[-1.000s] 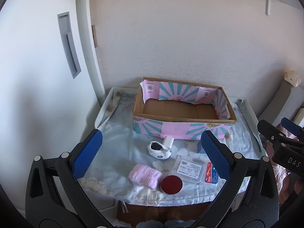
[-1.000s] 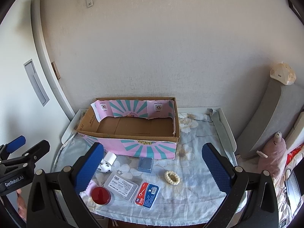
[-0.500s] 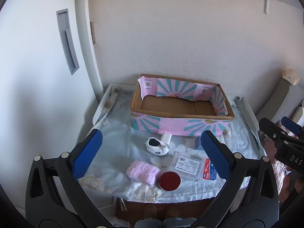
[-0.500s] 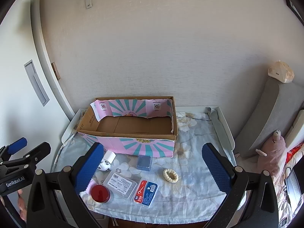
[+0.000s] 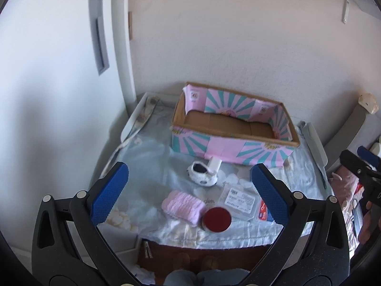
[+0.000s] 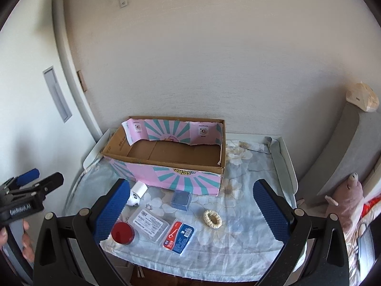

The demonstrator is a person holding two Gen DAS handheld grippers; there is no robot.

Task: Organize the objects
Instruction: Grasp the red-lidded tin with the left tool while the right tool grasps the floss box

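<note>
In the left wrist view the red-and-blue packet [image 5: 263,212] lies mostly behind the left gripper's right finger [image 5: 269,195], and the small blue box is wholly hidden by it. From the right wrist view the pink cloth is covered by that gripper's left finger [image 6: 112,212], which also hides half of the spotted white toy [image 6: 133,200]. Print on the clear case [image 6: 150,224] is too small to read. The plush [image 6: 345,202] is cut off at the right edge — its lower body unseen.
</note>
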